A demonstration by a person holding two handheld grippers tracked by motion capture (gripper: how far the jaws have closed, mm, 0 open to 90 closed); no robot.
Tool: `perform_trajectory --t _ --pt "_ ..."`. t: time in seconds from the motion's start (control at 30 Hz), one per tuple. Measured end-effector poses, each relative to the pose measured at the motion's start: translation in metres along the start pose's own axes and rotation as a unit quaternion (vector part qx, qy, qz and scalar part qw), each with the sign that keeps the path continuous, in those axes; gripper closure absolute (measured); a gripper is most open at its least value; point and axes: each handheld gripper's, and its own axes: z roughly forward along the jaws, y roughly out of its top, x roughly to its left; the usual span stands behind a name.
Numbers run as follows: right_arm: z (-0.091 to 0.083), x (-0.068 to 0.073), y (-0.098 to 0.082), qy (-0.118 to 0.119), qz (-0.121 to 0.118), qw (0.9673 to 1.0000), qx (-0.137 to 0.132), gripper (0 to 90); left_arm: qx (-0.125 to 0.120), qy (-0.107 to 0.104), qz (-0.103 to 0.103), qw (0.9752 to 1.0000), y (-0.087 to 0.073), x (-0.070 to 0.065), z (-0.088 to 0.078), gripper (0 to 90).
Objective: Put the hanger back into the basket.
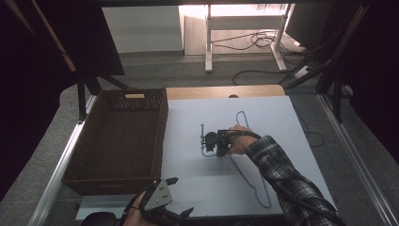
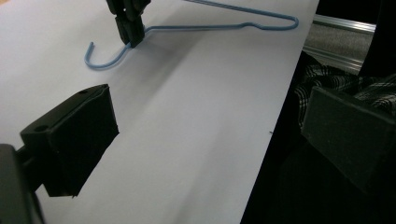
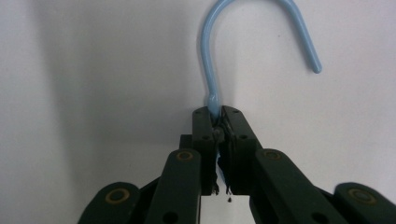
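White tabletop [image 1: 282, 141], wicker basket [image 1: 117, 141] at its left side. Right gripper [image 3: 217, 122] has its jaws clamped on the blue hanger [image 1: 244, 176] at the hook's neck; grasp done, lift not yet made. Left gripper [image 2: 205, 126] waits near the table edge, jaws wide apart.

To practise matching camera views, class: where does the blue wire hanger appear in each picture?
High view: blue wire hanger lies right of centre on the white table.
Left gripper view: along the top edge.
Right gripper view: its hook at top centre.
Shared landmark: the right hand-held gripper clamped on its neck.
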Motion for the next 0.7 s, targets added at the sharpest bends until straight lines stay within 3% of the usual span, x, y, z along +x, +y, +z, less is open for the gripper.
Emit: perform_trajectory --t 0.13,0.3,0.33,0.53,0.63,0.7 --pt "0.0 -0.004 0.002 0.007 0.009 0.9999 0.009 86.2 0.002 0.0 0.005 1.0 0.0 -0.001 0.001 3.4" --pt "-0.001 -0.008 -0.003 0.019 0.022 0.9996 -0.004 86.4 0.002 0.001 0.004 1.0 0.0 -0.001 0.0 3.4" --pt "-0.001 -0.008 -0.005 0.028 0.029 0.9991 -0.012 86.5 0.002 0.002 0.003 1.0 0.0 -0.001 0.0 3.4" --pt "-0.019 -0.008 -0.015 0.031 0.056 0.9961 -0.062 86.5 0.004 0.002 0.004 1.0 0.0 -0.001 0.001 3.4" --pt "-0.028 -0.009 -0.021 0.022 0.059 0.9932 -0.097 86.5 0.006 0.001 0.005 1.0 0.0 -0.001 0.002 3.4" --pt "-0.031 -0.008 -0.024 0.02 0.064 0.992 -0.107 86.5 0.006 0.001 0.005 1.0 0.0 -0.001 0.002 3.4"
